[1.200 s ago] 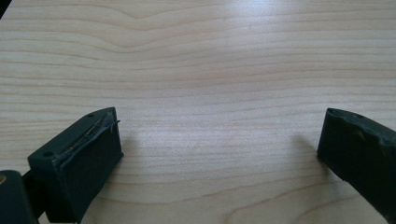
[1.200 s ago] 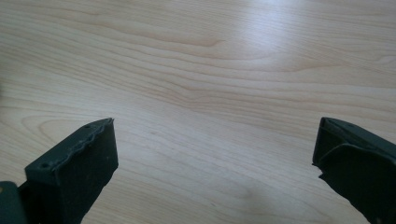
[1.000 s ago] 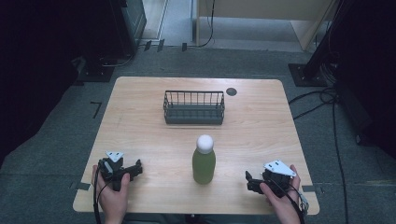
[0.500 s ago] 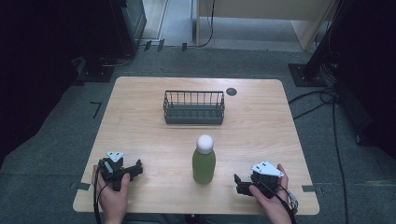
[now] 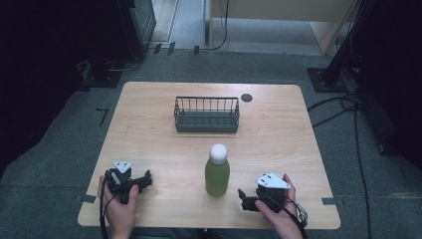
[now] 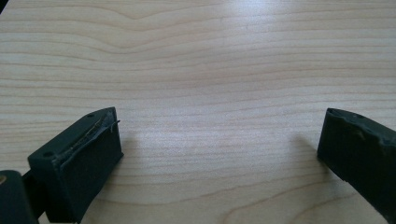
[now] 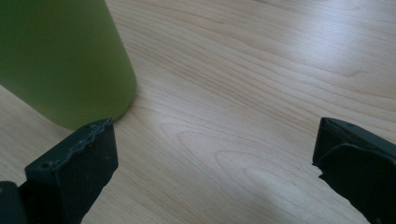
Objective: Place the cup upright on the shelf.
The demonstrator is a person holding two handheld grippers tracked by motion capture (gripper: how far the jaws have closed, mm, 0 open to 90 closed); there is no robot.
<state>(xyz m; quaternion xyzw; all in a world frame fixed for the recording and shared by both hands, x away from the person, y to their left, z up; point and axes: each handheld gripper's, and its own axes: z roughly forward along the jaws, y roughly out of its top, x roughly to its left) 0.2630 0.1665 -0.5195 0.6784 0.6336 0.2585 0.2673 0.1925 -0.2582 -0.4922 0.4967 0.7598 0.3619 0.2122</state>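
While both tools sit spread near the table's point(image 5: 149, 107) front edge, bare wood separates bottle point(image 5: 217, 175) and basket point(image 5: 206, 115).

bright tabletop, dark surroundings, soft close-up blur.

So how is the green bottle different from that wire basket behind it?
The bottle is tall, solid green and capped white, standing near the table's front edge; the basket is low, wide, dark open wire, set farther back. The bottle sits close to the right gripper; the basket is far from both. Both stand upright, untouched.
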